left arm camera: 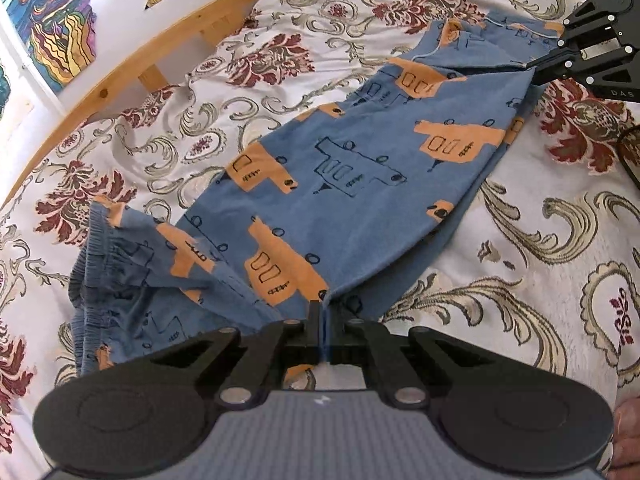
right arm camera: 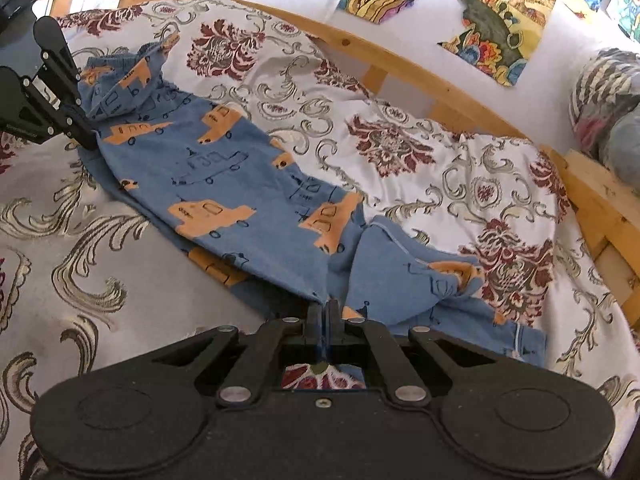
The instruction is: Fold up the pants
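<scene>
Both grippers clamped on the pants. Left gripper (left arm camera: pixel 321 312) has its jaws closed on blue fabric near the elastic waistband (left arm camera: pixel 98 248), which bunches up to its left. Right gripper (right arm camera: pixel 325 309) is pinched on the fabric edge at the leg end, cuffs (right arm camera: pixel 520 336) rumpled off to its right. Pants (left arm camera: pixel 360 184), blue with orange vehicle print, lie stretched between the two grippers across the floral bedspread (left arm camera: pixel 540 272), mostly flat, legs stacked. Wooden bed frame (right arm camera: pixel 400 68) runs along the far side, colourful drawings (right arm camera: pixel 500 12) on the white wall behind.
</scene>
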Motion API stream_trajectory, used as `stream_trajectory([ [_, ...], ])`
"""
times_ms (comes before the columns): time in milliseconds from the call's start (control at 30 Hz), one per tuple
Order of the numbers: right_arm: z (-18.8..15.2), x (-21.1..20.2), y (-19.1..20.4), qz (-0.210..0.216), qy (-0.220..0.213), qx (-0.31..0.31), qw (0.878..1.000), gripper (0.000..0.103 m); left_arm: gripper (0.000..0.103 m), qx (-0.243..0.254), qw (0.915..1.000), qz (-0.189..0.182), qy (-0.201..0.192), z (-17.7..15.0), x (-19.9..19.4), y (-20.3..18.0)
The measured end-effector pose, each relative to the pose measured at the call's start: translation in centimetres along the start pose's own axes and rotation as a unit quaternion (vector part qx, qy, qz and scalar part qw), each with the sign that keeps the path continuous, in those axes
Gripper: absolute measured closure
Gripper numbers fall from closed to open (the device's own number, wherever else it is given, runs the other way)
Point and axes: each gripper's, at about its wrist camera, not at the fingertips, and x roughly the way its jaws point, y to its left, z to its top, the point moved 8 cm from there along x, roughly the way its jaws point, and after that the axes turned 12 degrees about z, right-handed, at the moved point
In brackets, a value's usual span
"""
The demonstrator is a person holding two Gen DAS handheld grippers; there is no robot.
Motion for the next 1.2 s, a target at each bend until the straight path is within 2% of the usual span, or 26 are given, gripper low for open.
stream_trajectory([
  [167, -1.2, 1.0, 0.4, 0.005, 0.011, 0.005, 1.000, 0.102, 0.101, 0.006, 0.9998, -0.009, 0.013, -0.2, 0.6, -0.3],
  [233, -1.3, 0.9, 0.4, 0.009, 0.010, 0.012, 1.000, 0.087, 0.095, -0.006, 0.9996, -0.022, 0.014, -0.1, 0.4, -0.1],
  [367, -0.9, -0.1, 0.5, 0.019, -0.004, 0.030, 0.999, 0.064, 0.063, -0.063, 0.9957, -0.065, 0.018, 0.2, -0.8, 0.6],
  [433, -0.7, -0.9, 0.5, 0.011, -0.013, 0.044, 0.999, 0.042, 0.058, -0.092, 0.9922, -0.081, 0.018, 0.6, -1.7, 1.0],
  [500, -0.4, -1.5, 0.1, 0.001, -0.025, 0.063, 0.998, 0.032, 0.046, -0.118, 0.9887, -0.091, 0.014, 1.3, -2.6, 1.6],
  [567, -0.2, -2.0, -0.5, -0.012, -0.036, 0.080, 0.996, 0.026, 0.029, -0.148, 0.9840, -0.099, 0.011, 2.4, -3.1, 2.1],
  [633, -0.1, -2.1, -1.2, -0.035, -0.044, 0.094, 0.994, 0.013, 0.024, -0.182, 0.9763, -0.116, 0.006, 4.0, -3.0, 2.5],
  [733, 0.1, -1.8, -2.6, -0.077, -0.044, 0.115, 0.989, 0.012, 0.020, -0.208, 0.9686, -0.136, 0.003, 7.2, -1.7, 2.7],
  [900, 1.3, -0.4, -4.1, -0.155, -0.030, 0.136, 0.978, 0.010, 0.016, -0.236, 0.9546, -0.182, -0.006, 15.1, 2.6, 1.9],
  [1000, 1.9, 0.9, -4.0, -0.167, -0.027, 0.136, 0.976, 0.011, 0.016, -0.234, 0.9513, -0.200, 0.003, 19.3, 6.1, 0.6],
  [1067, 2.1, 1.8, -3.8, -0.168, -0.027, 0.134, 0.976, 0.015, 0.016, -0.219, 0.9517, -0.215, 0.011, 21.4, 8.3, -0.5],
  [1133, 2.2, 2.6, -3.5, -0.172, -0.023, 0.122, 0.977, 0.022, 0.021, -0.198, 0.9534, -0.226, 0.021, 23.1, 10.5, -1.6],
  [1200, 2.3, 3.0, -3.3, -0.177, -0.021, 0.112, 0.978, 0.027, 0.025, -0.197, 0.9495, -0.241, 0.041, 24.1, 12.4, -2.7],
])
